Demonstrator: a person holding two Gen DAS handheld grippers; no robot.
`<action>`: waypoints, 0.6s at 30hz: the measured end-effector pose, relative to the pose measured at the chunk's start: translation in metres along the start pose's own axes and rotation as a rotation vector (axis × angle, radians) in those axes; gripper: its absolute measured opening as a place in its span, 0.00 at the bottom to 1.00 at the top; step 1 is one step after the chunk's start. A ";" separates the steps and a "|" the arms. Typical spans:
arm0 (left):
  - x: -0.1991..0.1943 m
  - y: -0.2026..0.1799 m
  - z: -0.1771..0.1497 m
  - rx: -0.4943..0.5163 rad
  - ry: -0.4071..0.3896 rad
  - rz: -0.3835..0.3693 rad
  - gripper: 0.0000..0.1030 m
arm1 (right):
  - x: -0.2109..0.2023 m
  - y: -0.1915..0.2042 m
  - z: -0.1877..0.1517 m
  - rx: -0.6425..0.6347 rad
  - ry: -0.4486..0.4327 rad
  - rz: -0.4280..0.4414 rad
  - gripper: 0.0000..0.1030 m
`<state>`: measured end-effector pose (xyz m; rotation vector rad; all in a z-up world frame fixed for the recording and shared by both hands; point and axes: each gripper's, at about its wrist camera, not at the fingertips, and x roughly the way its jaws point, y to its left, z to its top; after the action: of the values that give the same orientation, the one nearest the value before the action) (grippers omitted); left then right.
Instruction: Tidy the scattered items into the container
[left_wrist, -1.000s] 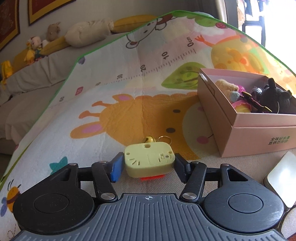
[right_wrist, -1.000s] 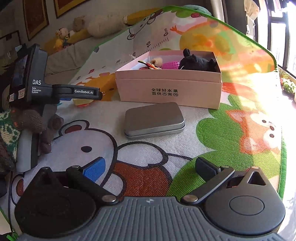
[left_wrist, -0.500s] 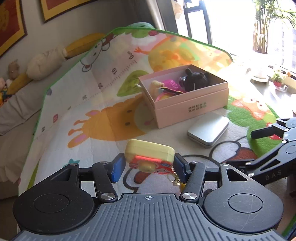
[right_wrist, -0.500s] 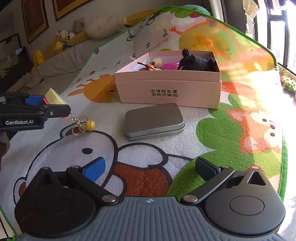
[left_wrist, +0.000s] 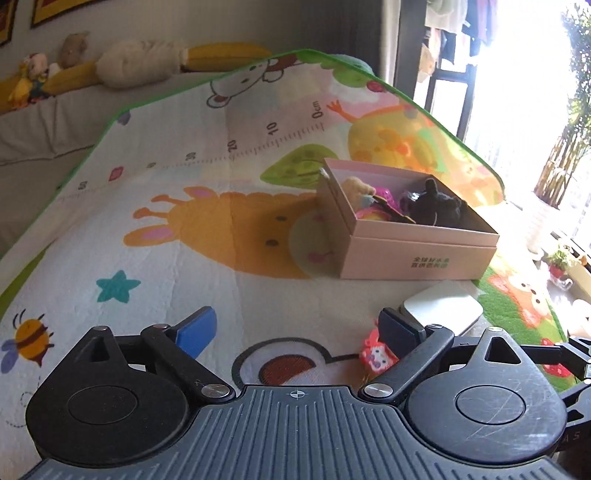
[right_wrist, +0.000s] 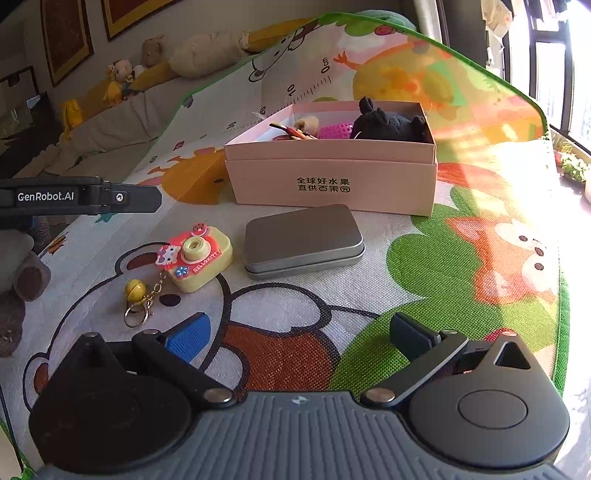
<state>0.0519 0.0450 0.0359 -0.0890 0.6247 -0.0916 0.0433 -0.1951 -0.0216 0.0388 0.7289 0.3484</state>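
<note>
The toy camera (right_wrist: 197, 258) lies on the mat (right_wrist: 295, 295), ahead-left of the wide, empty right gripper (right_wrist: 295, 336), beside the tin (right_wrist: 303, 240); the left gripper (left_wrist: 299, 330) gapes empty too.

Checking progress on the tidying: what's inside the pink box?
In the pink box: a black plush, a pink mesh item and a tan fuzzy toy. Anything beneath them is hidden.

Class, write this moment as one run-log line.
left gripper: open, empty | right gripper: open, empty | toy camera: on mat beside tin | box: part filled
</note>
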 end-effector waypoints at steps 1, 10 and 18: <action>-0.002 0.004 -0.008 -0.010 0.008 -0.012 0.97 | 0.001 0.001 0.001 -0.007 0.004 -0.006 1.00; -0.005 -0.009 -0.041 0.089 0.003 -0.110 0.99 | 0.034 0.004 0.036 -0.176 0.021 -0.086 1.00; 0.002 -0.036 -0.047 0.240 0.077 -0.090 0.99 | 0.050 -0.001 0.049 -0.115 0.051 0.019 0.89</action>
<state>0.0233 0.0069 0.0007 0.1192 0.6823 -0.2576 0.1105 -0.1754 -0.0178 -0.0723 0.7586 0.4106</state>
